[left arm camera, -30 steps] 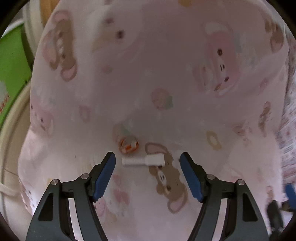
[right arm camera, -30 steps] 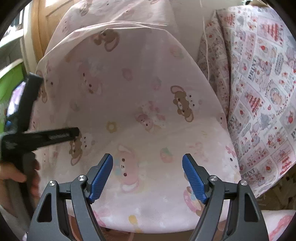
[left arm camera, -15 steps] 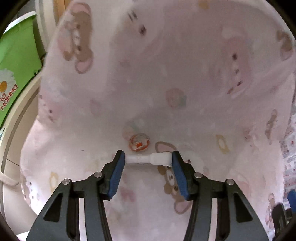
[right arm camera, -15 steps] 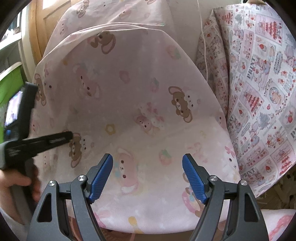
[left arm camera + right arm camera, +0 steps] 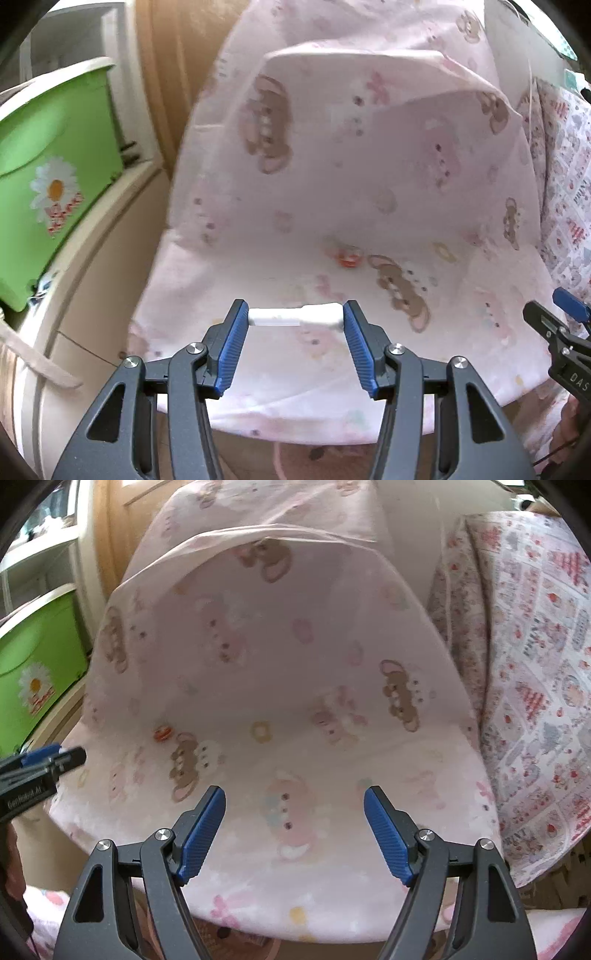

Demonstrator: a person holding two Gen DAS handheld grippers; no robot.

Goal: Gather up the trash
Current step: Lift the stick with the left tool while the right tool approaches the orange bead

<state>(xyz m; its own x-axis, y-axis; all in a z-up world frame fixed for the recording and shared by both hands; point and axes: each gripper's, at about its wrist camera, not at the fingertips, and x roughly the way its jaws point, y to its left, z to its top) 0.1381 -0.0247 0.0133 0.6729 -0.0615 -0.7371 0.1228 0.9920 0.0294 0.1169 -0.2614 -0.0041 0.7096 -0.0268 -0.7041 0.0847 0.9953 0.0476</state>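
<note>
While the left claw (image 5: 294,319) pinches a small white plastic tube (image 5: 293,316) end to end, crosswise, a round orange-and-white scrap (image 5: 348,258) lies beyond it on the pink bear-print sheet (image 5: 369,166); the right claw (image 5: 294,805), spread, hovers farther right.

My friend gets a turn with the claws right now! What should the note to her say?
Left claw: shut on the white stick, gripped end to end, off the seat.
Right claw: open, holding nothing, over the pink bear cloth.
Trash there: small orange wrapper on the cloth, beyond the left claw.
Done: white stick grabbed.
Left: drop the stick wherever trash goes (no trash bin clearly in view; a green box stands to the left), then fetch the wrapper.
</note>
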